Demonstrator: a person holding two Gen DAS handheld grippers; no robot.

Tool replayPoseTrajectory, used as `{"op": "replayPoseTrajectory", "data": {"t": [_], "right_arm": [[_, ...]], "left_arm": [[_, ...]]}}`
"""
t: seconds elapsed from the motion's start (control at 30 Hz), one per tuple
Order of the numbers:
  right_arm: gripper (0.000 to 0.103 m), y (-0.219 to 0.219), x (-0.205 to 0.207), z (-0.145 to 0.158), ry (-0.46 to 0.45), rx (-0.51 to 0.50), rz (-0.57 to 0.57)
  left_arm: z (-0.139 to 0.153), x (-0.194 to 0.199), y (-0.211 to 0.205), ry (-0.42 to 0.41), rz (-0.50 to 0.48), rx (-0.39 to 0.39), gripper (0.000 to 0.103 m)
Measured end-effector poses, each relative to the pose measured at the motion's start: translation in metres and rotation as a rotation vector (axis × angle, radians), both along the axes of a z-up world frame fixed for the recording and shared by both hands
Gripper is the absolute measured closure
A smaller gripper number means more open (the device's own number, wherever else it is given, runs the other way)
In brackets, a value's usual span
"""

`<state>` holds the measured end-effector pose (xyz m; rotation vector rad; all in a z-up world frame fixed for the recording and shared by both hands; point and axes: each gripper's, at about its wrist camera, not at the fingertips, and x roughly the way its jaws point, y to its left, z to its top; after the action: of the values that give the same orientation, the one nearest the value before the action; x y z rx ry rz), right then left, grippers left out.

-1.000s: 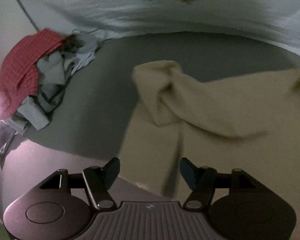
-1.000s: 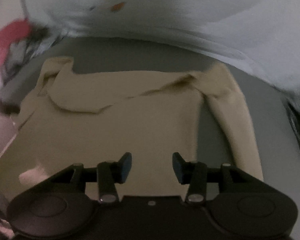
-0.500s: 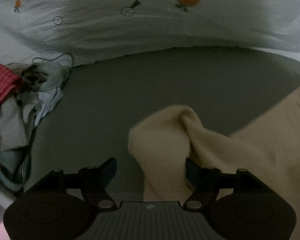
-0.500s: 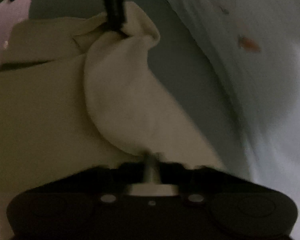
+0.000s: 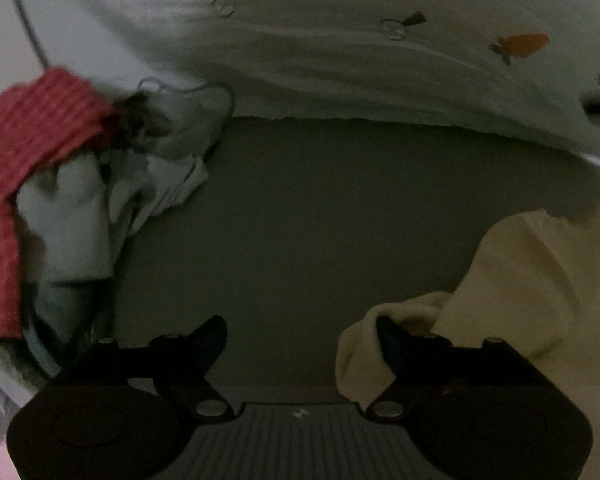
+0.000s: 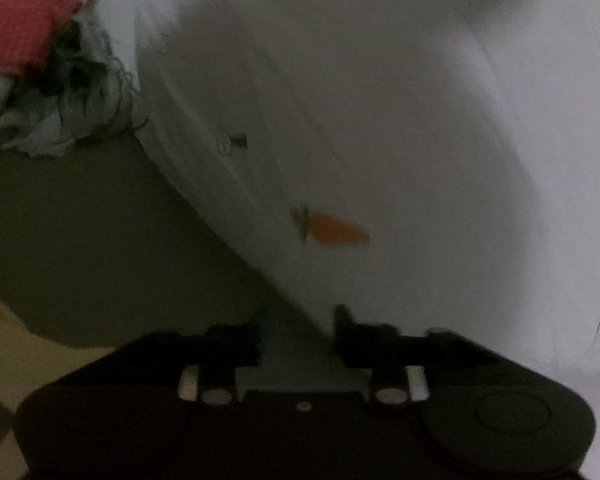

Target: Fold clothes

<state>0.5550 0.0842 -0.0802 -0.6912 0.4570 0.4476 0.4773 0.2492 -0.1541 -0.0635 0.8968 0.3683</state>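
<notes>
A cream garment (image 5: 548, 280) lies on the grey sheet (image 5: 320, 220) at the right of the left wrist view. Its bunched sleeve end (image 5: 364, 344) curls around the right finger (image 5: 392, 344) of my left gripper (image 5: 300, 340). The jaws are wide apart and still opening, and the pads press on nothing. My right gripper (image 6: 298, 336) faces the white quilt. Its jaws are partly apart and opening, with nothing between them. A strip of cream cloth (image 6: 32, 364) shows at the lower left of the right wrist view.
A heap of clothes topped by a red checked cloth (image 5: 28, 140) (image 6: 16, 32) lies at the left on the sheet (image 6: 80, 240). A white quilt with carrot prints (image 5: 340, 60) (image 6: 400, 120) borders the far side. Bare sheet lies between the heap and the cream garment.
The left view has swung left, so the cream garment now sits at the right. The right gripper, shut on the cream sleeve half a second ago, has let go and turned toward the quilt.
</notes>
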Motion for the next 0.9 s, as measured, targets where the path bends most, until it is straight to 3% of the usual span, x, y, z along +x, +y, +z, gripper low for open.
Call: {"op": "replayPoseTrajectory", "data": {"t": [0.17,0.3,0.4,0.47,0.57,0.7,0.83,0.9], "right_arm": [[0.064,-0.075,-0.028,-0.041,0.121,-0.075,-0.111],[0.063,-0.144,-0.034,-0.050,0.190,-0.066,-0.269],[0.059,-0.187,-0.024,-0.045,0.209,-0.002,-0.391],[0.054,-0.204,-0.011,-0.043,0.233,0.075,-0.450],[0.046,-0.210,0.010,-0.046,0.264,0.167,-0.479],[0.042,-0.198,0.036,-0.059,0.261,0.128,-0.464],[0.042,-0.190,0.062,-0.077,0.248,0.009,-0.494],[0.043,-0.189,0.073,-0.082,0.238,-0.028,-0.516]], "left_arm": [[0.011,0.000,0.006,-0.031,0.055,-0.080,0.022],[0.033,0.000,0.022,-0.144,0.134,-0.213,0.021],[0.049,0.011,0.030,-0.234,0.154,-0.311,0.021],[0.052,0.030,0.024,-0.239,0.092,-0.333,0.018],[0.052,0.071,-0.017,-0.185,-0.093,-0.255,0.018],[0.034,0.122,-0.088,-0.115,-0.341,-0.156,0.017],[0.004,0.160,-0.138,-0.025,-0.390,0.052,0.017],[-0.008,0.172,-0.150,-0.005,-0.427,0.064,0.017]]}}
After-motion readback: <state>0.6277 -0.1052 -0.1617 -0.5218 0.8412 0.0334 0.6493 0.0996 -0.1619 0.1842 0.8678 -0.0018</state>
